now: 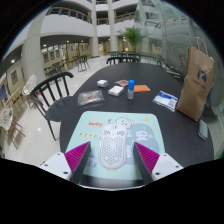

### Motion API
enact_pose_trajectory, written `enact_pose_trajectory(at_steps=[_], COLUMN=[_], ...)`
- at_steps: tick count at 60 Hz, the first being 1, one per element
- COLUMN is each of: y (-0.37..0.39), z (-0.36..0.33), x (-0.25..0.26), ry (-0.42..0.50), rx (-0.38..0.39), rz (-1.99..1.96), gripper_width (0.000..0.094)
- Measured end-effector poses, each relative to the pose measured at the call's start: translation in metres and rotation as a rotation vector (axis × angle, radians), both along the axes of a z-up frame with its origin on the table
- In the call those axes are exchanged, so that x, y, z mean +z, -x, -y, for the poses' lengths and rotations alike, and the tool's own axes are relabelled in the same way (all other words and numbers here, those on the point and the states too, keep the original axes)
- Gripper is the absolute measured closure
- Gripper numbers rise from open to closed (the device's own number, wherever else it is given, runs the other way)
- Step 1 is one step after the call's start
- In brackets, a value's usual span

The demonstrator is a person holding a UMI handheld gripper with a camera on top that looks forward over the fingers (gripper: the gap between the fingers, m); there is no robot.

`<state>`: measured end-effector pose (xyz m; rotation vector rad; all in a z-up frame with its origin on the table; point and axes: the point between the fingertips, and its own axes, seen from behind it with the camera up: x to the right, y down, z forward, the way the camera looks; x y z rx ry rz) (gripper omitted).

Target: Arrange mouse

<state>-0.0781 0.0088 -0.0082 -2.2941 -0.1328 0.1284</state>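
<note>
Because the mouse [113, 150] lies directly at twelve o'clock from the gripper [112, 157], its rear sitting between the two pink pads with a gap at either side, the coming move turns on a straight approach along that line. The fingers are spread and grip nothing. The pale, perforated mouse rests on the light blue mouse mat [85, 124] on the dark round table [160, 122]; its long axis runs six to twelve, nose seemingly toward twelve.

Bright even daylight, strong fisheye edge distortion.
</note>
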Motion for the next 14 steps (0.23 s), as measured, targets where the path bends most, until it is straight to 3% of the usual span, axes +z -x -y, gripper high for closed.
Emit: enact_pose_trajectory(at_steps=[2,14], y=[0.0,-0.032], z=[0.013,0.104], x=[0.005,0.035], ry=[-0.005,-0.064], rx=[0.018,0.101], rz=[0.001,-0.005], gripper_width=[0.0108,0.0088])
